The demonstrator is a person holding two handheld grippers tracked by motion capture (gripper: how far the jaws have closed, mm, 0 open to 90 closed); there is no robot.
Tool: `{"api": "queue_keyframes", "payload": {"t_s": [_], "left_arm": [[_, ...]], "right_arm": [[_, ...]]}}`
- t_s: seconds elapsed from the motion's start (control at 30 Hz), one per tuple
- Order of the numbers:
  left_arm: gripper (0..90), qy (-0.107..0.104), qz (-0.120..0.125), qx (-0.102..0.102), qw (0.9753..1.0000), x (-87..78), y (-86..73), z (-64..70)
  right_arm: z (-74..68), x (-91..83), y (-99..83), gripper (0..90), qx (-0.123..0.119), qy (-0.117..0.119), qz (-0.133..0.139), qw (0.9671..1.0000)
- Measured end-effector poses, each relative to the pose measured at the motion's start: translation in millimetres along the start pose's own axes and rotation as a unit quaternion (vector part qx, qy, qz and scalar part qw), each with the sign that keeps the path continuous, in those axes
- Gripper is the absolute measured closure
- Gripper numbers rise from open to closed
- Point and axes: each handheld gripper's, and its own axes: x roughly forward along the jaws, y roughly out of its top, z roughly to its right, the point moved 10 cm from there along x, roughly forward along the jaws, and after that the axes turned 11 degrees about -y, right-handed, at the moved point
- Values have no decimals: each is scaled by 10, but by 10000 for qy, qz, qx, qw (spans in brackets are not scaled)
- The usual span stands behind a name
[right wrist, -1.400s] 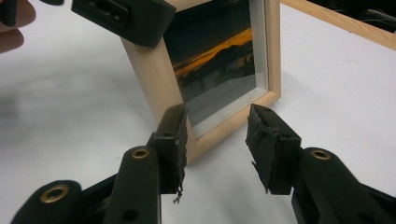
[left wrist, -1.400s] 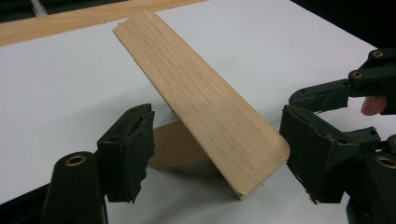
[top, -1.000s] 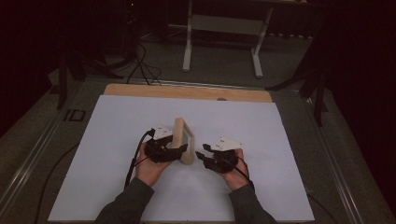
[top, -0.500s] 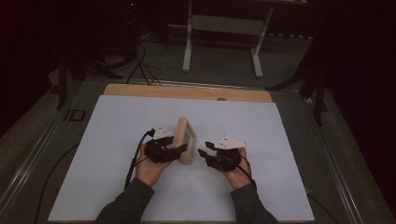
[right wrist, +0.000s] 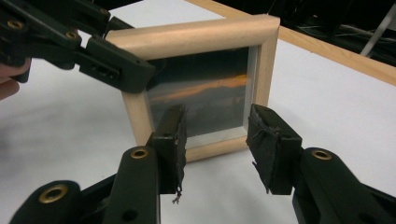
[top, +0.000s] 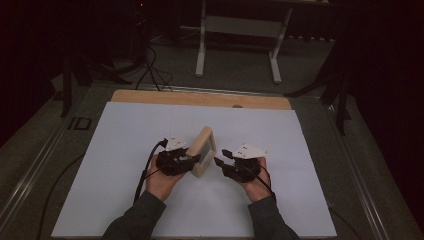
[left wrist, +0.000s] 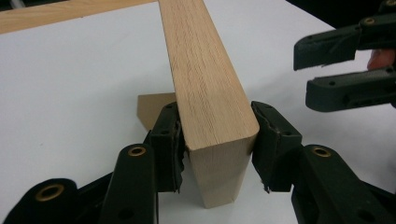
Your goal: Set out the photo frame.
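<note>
A small light-wood picture frame (top: 205,148) stands upright on the white sheet (top: 120,150), with a dark picture behind its glass (right wrist: 205,98). My left gripper (top: 193,160) is shut on the frame's near upright edge (left wrist: 205,93), one jaw on each face. A brown stand flap (left wrist: 150,109) sticks out behind the frame. My right gripper (top: 219,162) is open just right of the frame, and its jaws (right wrist: 215,135) face the glass without touching it. The left gripper (right wrist: 116,65) shows on the frame's upper left corner, and the right gripper (left wrist: 327,67) shows open at the upper right.
The sheet covers a wooden table whose bare edge (top: 200,98) runs along the back. A white metal stand (top: 237,45) and cables (top: 150,70) are on the dark floor beyond. A cable (top: 142,175) trails from the left gripper.
The frame has turned slightly in the left gripper, so that more of its face shows from above. The right gripper has stayed open close beside it.
</note>
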Motion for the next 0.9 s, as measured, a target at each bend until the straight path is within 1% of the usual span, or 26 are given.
{"api": "queue_keyframes", "payload": {"t_s": [0.13,0.23,0.47,0.6,0.77,0.83,0.9], "left_arm": [[596,-69,-35,62,10000,11,-7,36],[601,-47,-73,172,9998,21,-7,65],[603,-38,-97,323,9994,30,-12,93],[603,-31,-105,422,9991,42,-15,123],[604,15,-152,664,9977,60,-29,178],[604,58,-155,761,9970,68,-30,205],[604,61,-177,795,9967,67,-34,221]], "right_arm": [[32,-32,33,567,49,-31,51,10000],[70,-62,63,567,74,-66,118,9999],[116,-93,95,567,171,-119,181,9996],[121,-99,118,568,145,-149,192,9996],[148,-123,205,584,97,-175,289,9994],[169,-134,241,591,138,-212,328,9991],[198,-134,272,605,175,-264,377,9988]]}}
